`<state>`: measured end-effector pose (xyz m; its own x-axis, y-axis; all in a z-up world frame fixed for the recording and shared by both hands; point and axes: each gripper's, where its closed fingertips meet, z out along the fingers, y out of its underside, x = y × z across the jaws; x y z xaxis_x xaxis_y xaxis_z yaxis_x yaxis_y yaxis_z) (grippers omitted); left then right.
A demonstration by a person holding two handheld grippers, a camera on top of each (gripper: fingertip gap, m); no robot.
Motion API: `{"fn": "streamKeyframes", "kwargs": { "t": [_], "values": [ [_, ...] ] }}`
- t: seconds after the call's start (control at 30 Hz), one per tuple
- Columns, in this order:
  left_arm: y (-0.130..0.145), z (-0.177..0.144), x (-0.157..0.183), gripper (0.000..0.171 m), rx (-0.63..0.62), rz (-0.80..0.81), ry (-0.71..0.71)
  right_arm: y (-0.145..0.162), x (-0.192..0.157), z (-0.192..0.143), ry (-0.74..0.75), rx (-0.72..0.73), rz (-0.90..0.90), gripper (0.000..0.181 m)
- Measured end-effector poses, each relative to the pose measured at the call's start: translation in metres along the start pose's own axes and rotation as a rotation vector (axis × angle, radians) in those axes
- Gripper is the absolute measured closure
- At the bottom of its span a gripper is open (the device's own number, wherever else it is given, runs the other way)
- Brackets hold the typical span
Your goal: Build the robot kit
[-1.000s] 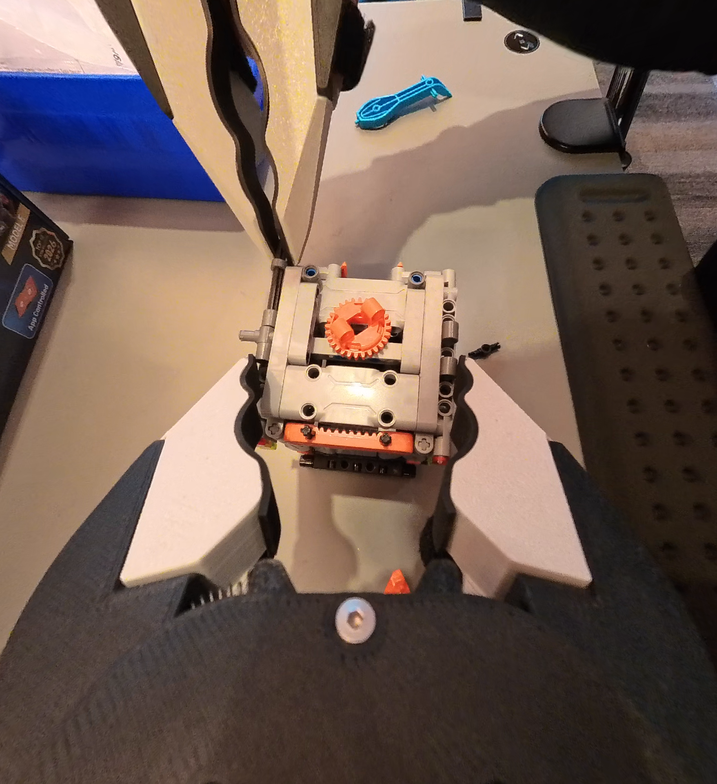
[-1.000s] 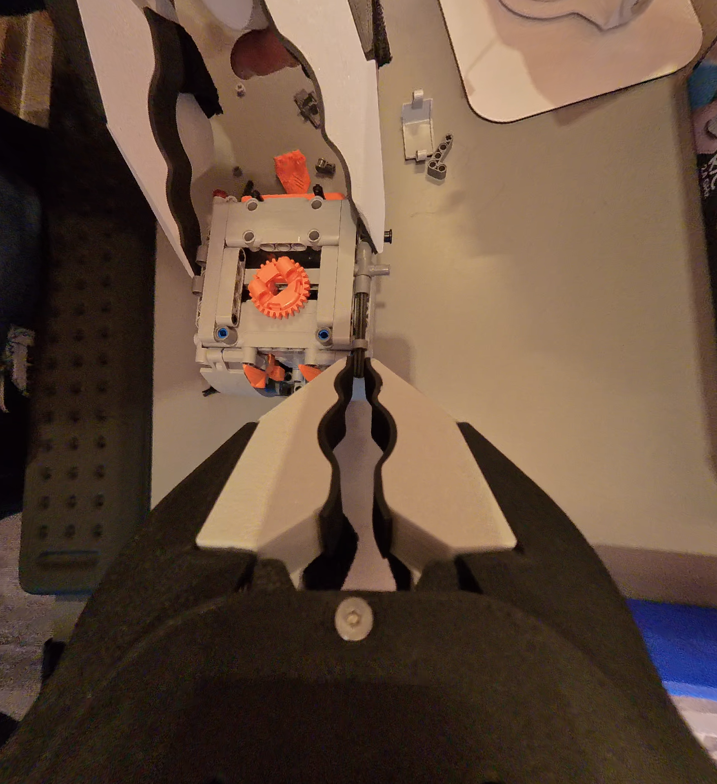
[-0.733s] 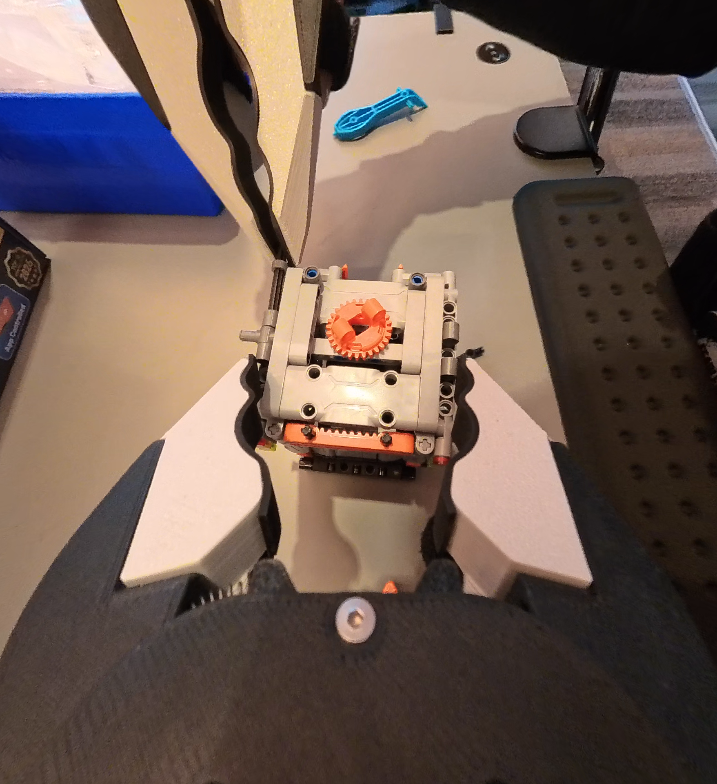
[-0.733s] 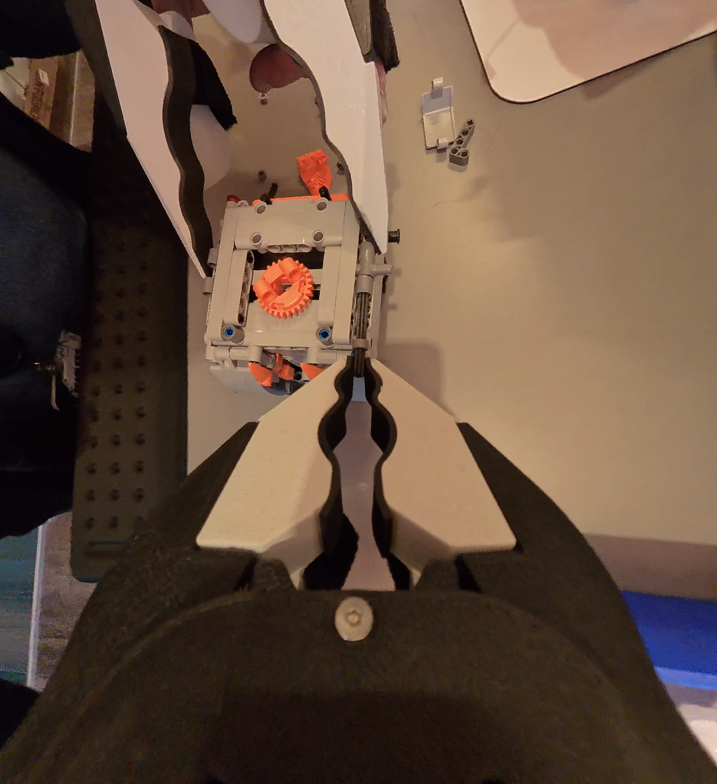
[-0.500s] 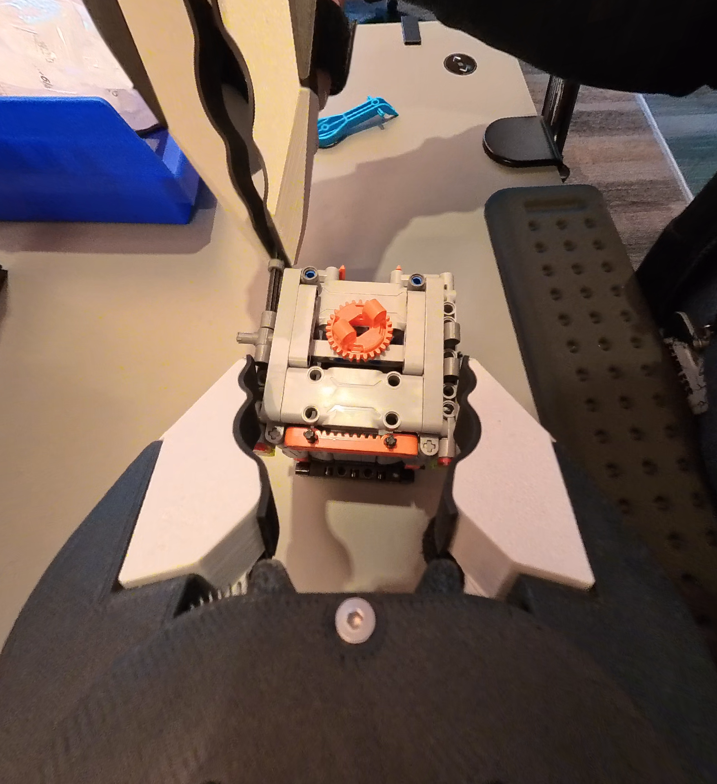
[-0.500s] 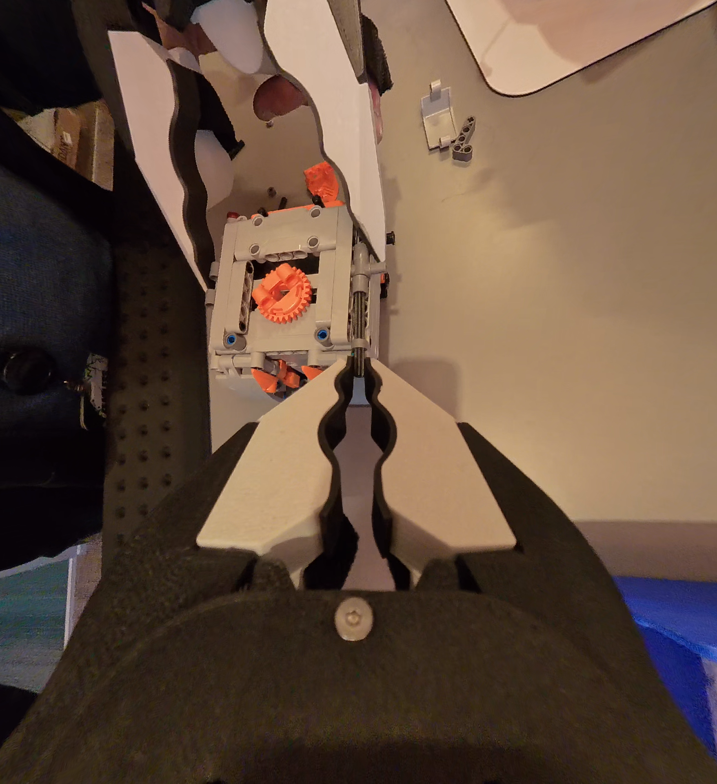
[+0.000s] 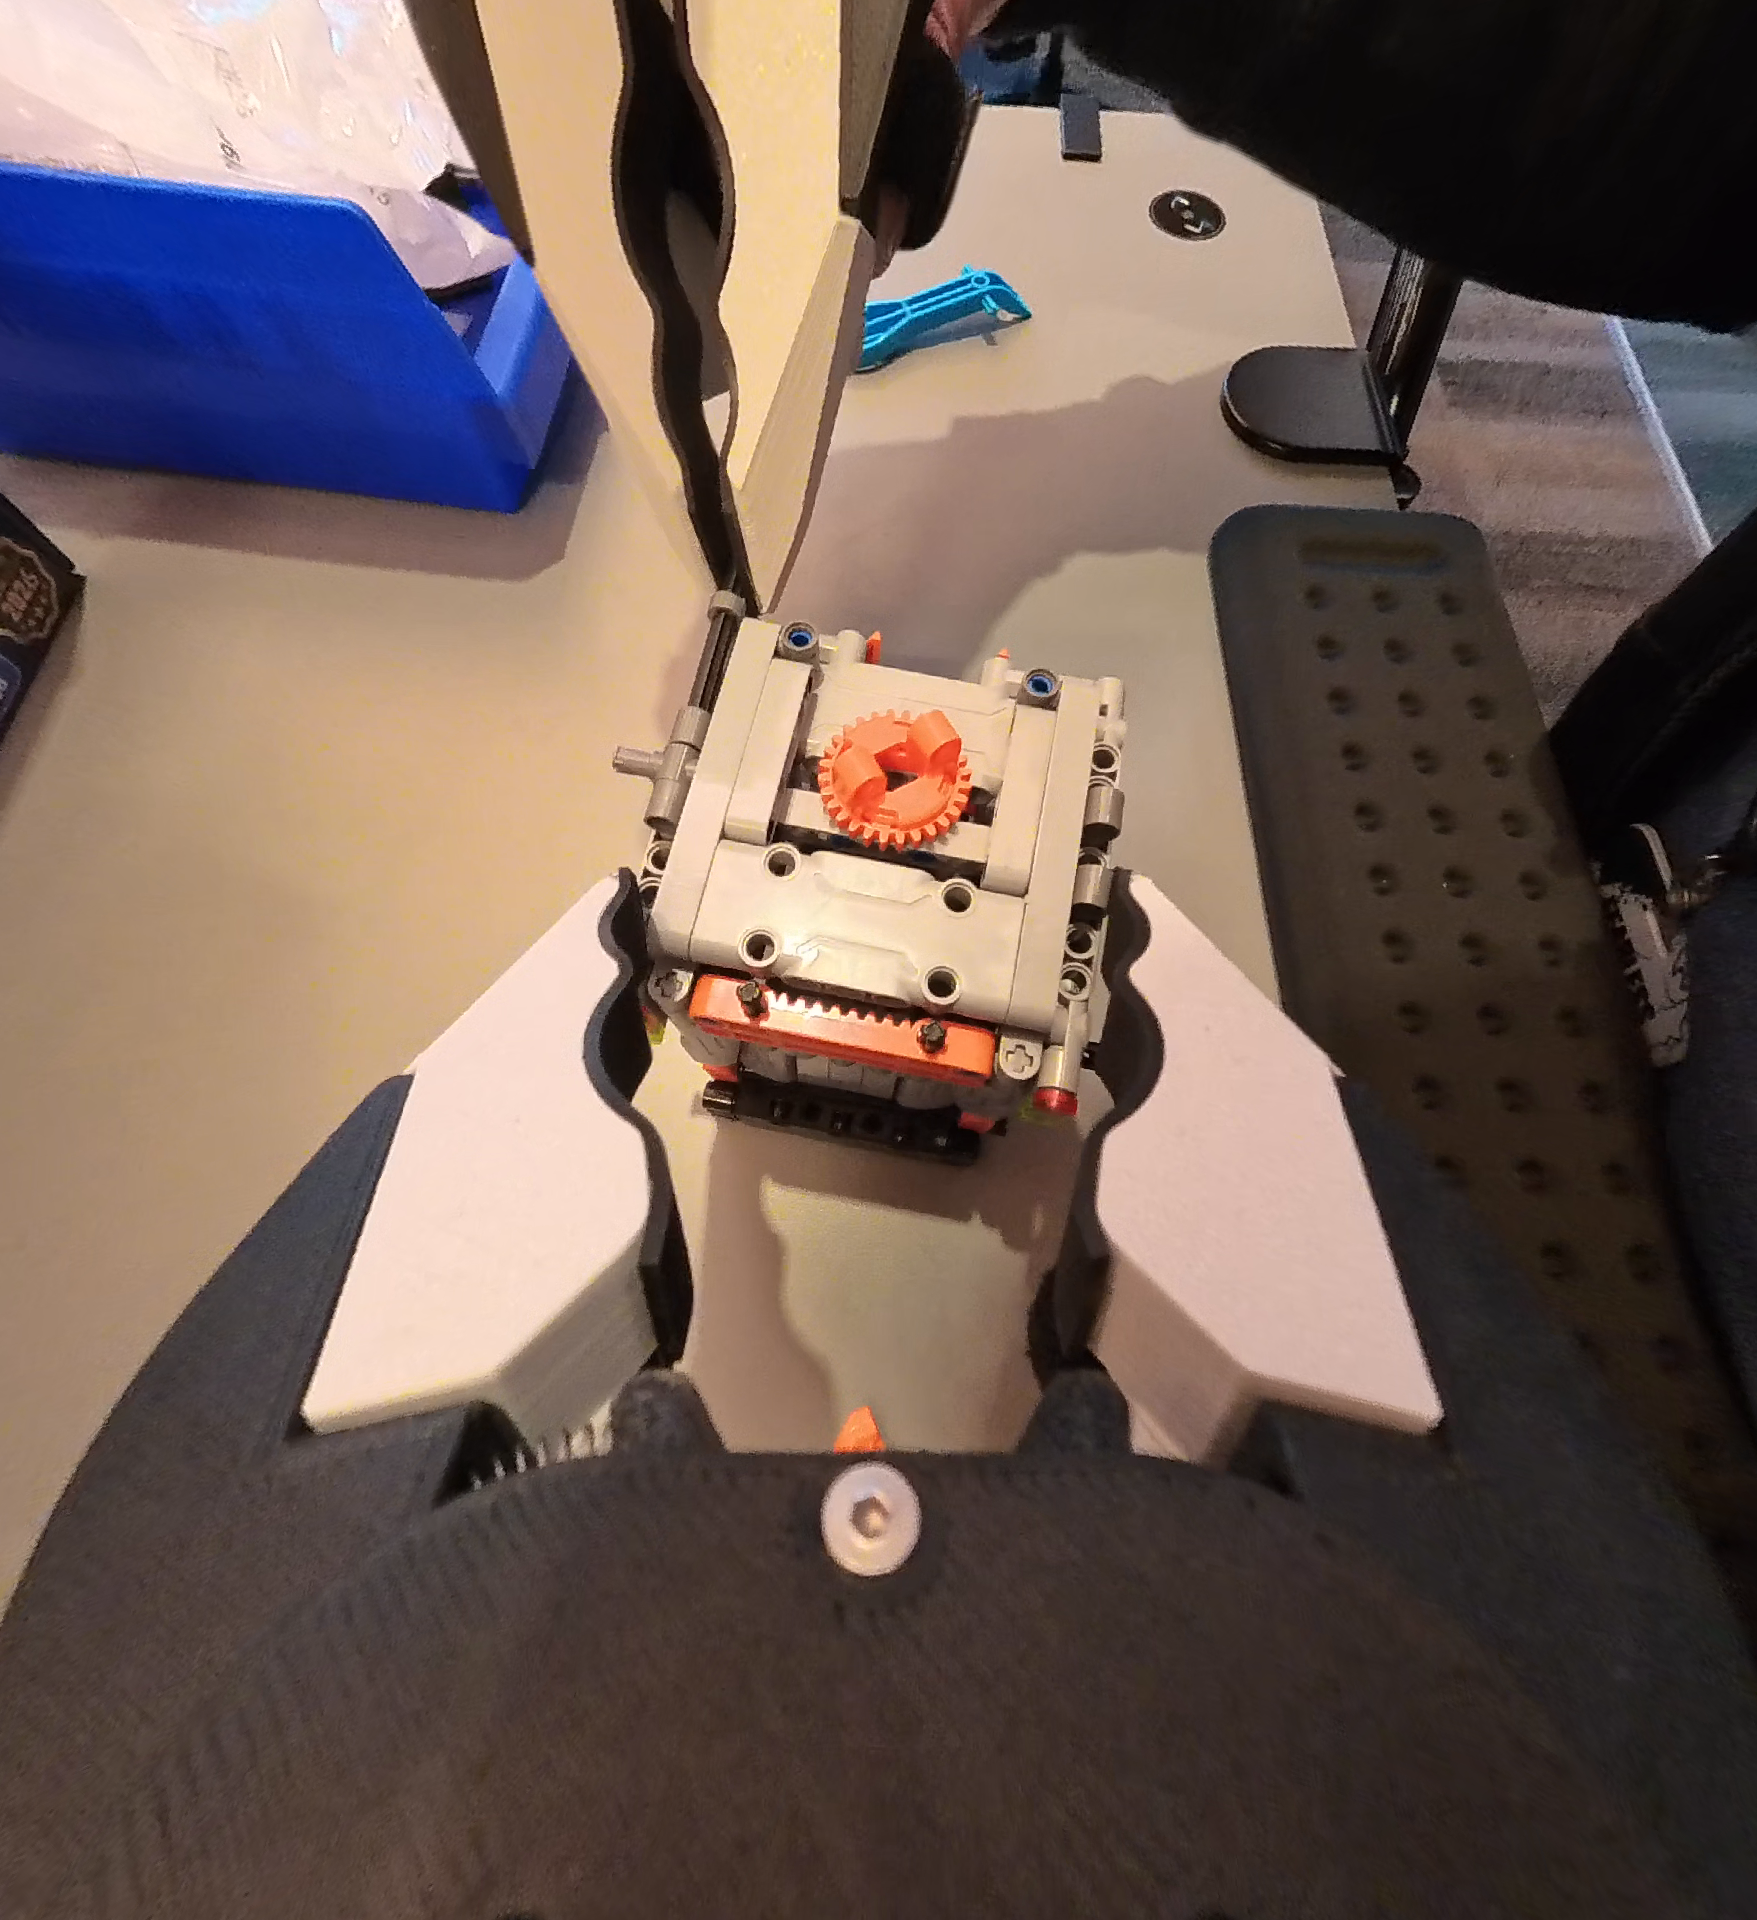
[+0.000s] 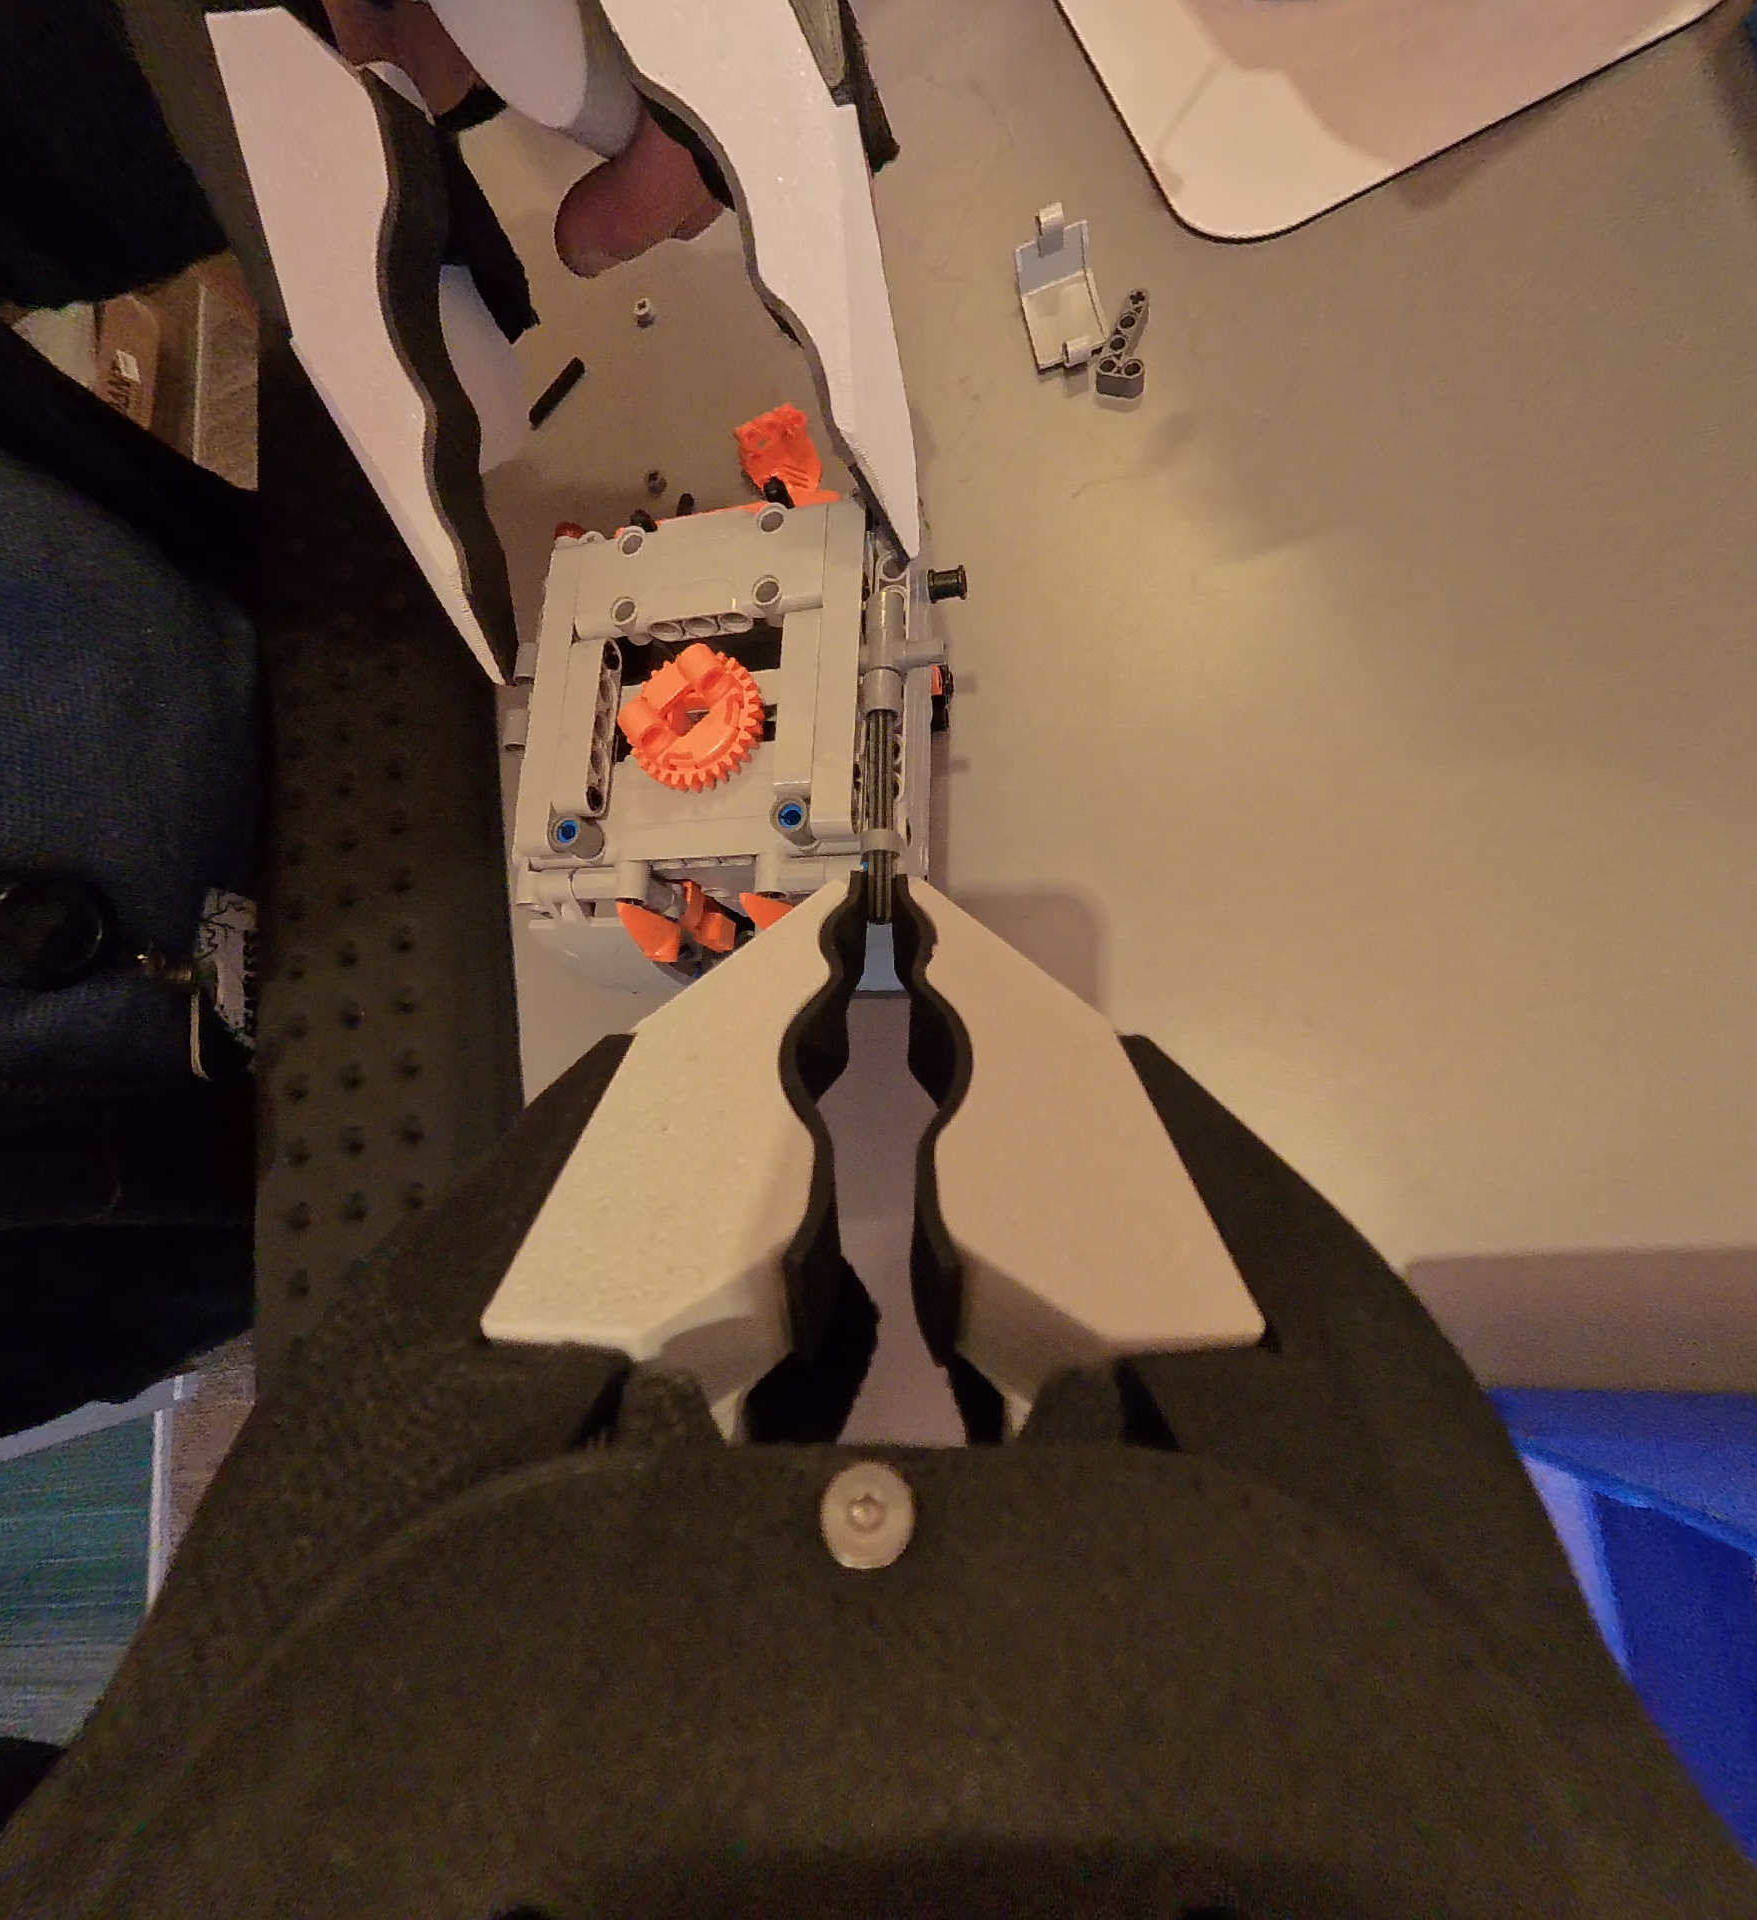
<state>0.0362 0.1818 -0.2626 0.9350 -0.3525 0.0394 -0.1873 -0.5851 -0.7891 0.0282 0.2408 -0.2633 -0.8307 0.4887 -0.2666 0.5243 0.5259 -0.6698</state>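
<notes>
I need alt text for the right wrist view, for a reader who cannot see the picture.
The right gripper is shut on a thin black axle along the right edge of a grey brick-built block with an orange gear on top. The left gripper clamps the block from the far side, on a grey table with loose grey parts.

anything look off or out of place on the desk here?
Mostly tidy. Loose bits lie scattered on the beige desk behind the grey brick-built block: an orange piece, small dark pins, a grey curved panel. The block itself sits slightly skewed.
</notes>
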Motion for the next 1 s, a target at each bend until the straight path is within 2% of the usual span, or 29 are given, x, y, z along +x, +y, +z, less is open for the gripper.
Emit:
{"fn": "streamKeyframes", "kwargs": {
  "t": [0.13,0.6,0.73,0.93,1.0],
  "values": [
    [-0.0004,0.0002,0.0013,0.086,0.016,0.003,0.024,0.0021,-0.0028,-0.0004,0.003,0.005,0.042,0.180],
    [-0.0006,-0.0004,0.0022,0.086,0.037,0.013,0.060,0.0033,-0.0033,0.0006,0.025,-0.089,-0.044,0.179],
    [-0.0010,0.0002,0.0028,0.086,0.038,0.017,0.068,0.0031,-0.0039,0.0009,-0.019,-0.124,-0.019,0.180],
    [-0.0024,0.0014,0.0043,0.086,0.051,0.017,0.086,0.0036,-0.0044,0.0008,-0.226,-0.165,0.069,0.180],
    [-0.0029,0.0014,0.0035,0.086,0.053,0.010,0.092,0.0026,-0.0038,0.0027,-0.231,-0.204,0.047,0.178]
  ]
}}
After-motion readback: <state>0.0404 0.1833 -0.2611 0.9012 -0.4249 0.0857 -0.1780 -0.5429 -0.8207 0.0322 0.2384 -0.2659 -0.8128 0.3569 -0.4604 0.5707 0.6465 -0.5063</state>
